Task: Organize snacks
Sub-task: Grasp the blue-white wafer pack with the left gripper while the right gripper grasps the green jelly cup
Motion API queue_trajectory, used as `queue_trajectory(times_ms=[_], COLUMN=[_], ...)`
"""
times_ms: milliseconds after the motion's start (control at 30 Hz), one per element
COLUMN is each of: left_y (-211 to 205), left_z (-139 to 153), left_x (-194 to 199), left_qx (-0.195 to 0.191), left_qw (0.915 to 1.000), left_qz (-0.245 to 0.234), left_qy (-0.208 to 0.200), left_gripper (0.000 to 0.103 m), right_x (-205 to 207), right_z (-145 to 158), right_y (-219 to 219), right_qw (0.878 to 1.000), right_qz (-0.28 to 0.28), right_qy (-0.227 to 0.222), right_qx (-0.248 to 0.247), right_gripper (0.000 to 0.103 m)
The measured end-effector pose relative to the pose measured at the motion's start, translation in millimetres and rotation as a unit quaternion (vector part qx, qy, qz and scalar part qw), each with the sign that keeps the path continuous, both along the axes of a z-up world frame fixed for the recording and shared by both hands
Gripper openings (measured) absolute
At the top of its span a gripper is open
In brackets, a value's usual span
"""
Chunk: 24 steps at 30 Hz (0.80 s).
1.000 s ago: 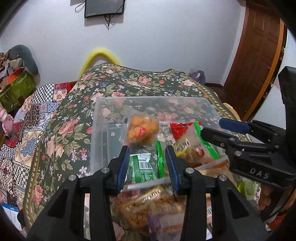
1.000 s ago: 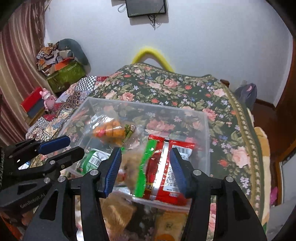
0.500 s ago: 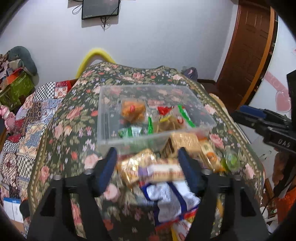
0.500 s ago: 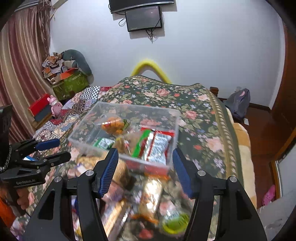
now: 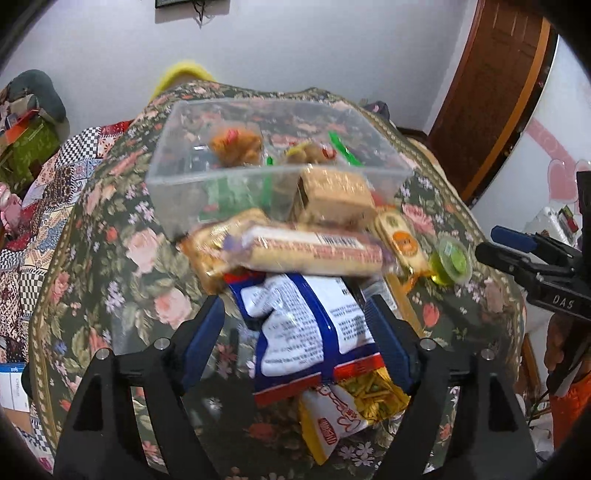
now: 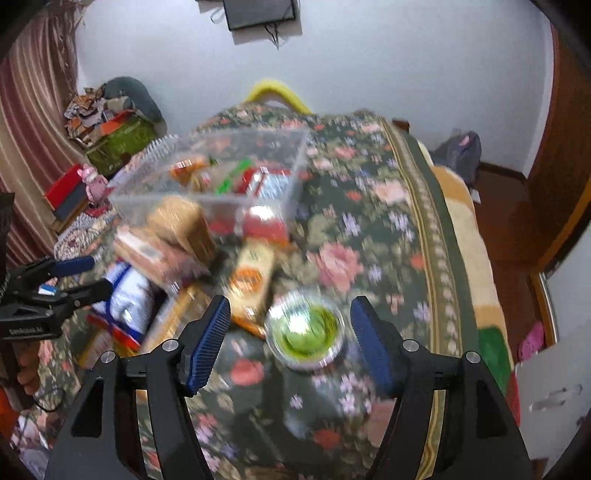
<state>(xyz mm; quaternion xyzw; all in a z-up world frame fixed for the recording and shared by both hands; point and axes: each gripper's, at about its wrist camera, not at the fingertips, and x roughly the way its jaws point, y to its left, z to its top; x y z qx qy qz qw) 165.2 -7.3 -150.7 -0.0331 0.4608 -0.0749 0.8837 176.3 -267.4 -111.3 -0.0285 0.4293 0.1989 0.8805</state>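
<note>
Room: white walls, a dark wooden door [image 5: 491, 92] at the right, a wall screen [image 6: 262, 13] up high, striped curtains [image 6: 33, 122] at the left.

Bed [image 6: 388, 229]: covered by a dark green floral spread; it carries all the snacks.

Clear plastic bin [image 5: 229, 177]: stands toward the far middle of the bed, open-topped, part filled with an orange snack bag [image 5: 236, 146], green and red packets and others too blurred to name.

Loose pile, just in front of the bin's near wall: a tan cracker pack [image 5: 336, 195] leaning against the bin; a long wafer pack [image 5: 314, 251] lying crosswise; a blue and white bag [image 5: 306, 325] beneath it, nearer the bed's near edge; a yellow and red packet [image 5: 343, 410] nearest of all; an orange-labelled bar [image 5: 402, 240] at the right of the pile.

Green jelly cup [image 6: 304, 328]: upright on the spread, right of the pile, apart from the bin.

Left tongs [image 5: 295, 347]: opening, wide apart, straddling the blue and white bag without pressing it; nothing gripped.

Right tongs [image 6: 290, 339]: opening, about half spread, the green jelly cup between the pads [image 6: 208, 341] but untouched; nothing gripped.
</note>
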Motion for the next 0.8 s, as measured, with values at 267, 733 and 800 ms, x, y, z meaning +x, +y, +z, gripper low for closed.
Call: queue_trajectory(times_ms=[267,733,800], left_y=[-12,-13,-13], left_z=[-25,-48,-47], left_x=[12,25,21], left_qx=[0.01,0.015,0.018], left_qw=[0.9997,0.9995,0.9996], left_qz=[0.006,0.002,-0.005], left_qy=[0.023,0.027,0.022], left_gripper=[0.084,0.077,0.072], right_x=[1,16,16], right_z=[-28,-50,-50], right_y=[-7,2,2], right_qw=[0.999,0.998,0.998], right_qz=[-0.003,-0.013,-0.012], right_qy=[0.039,0.053,0.054], right_qx=[0.004,0.007,0.011], right_gripper=[0.064,0.058,0.056])
